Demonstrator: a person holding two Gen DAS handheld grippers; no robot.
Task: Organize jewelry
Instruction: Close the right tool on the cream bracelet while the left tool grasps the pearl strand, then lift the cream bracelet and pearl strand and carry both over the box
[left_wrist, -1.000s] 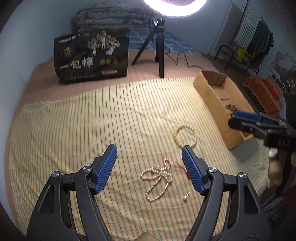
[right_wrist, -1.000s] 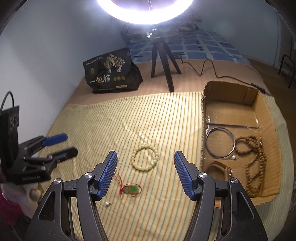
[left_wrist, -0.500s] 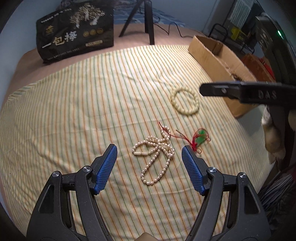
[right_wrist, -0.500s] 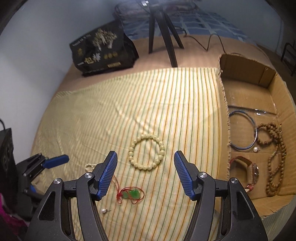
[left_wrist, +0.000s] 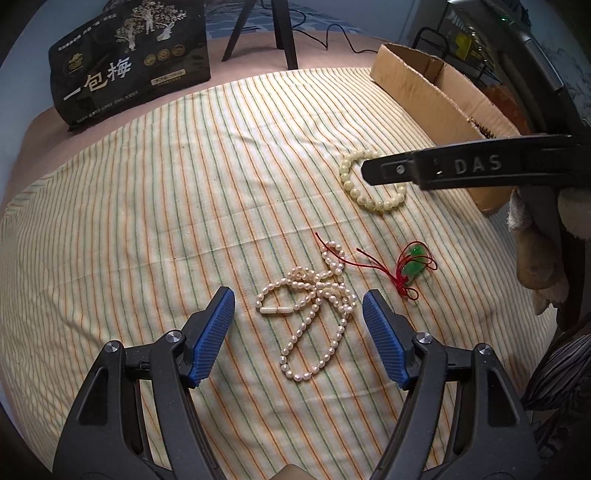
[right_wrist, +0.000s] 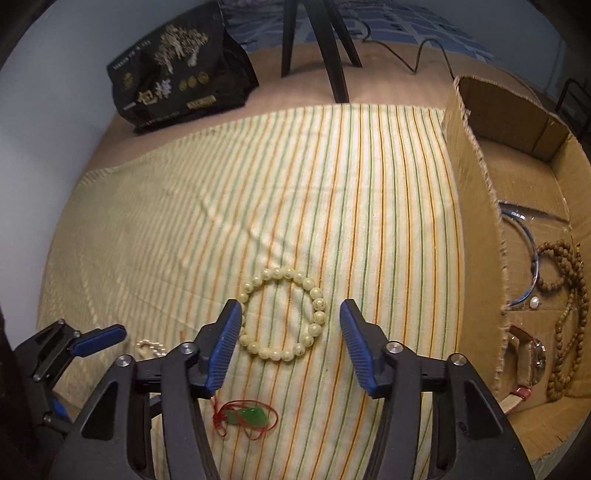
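Your right gripper (right_wrist: 290, 314) brackets the cream bead bracelet (right_wrist: 282, 319), jaws closing, pads not yet pressing; cardboard box (right_wrist: 476, 206) alongside to receive it. Your left gripper (left_wrist: 297, 308) hangs wide over the pearl necklace (left_wrist: 314, 314), lined up to pinch its bunched strands

I see a matt woven striped cloth (left_wrist: 155, 206) under everything. The pearls (left_wrist: 314, 306) look smooth and softly glossy; the bracelet (right_wrist: 284, 317) has duller cream beads. The box (right_wrist: 476, 206) is rough corrugated cardboard with frayed edges. My pads (left_wrist: 212, 334) are ribbed blue rubber, and the bag (left_wrist: 129, 62) is glossy plastic.
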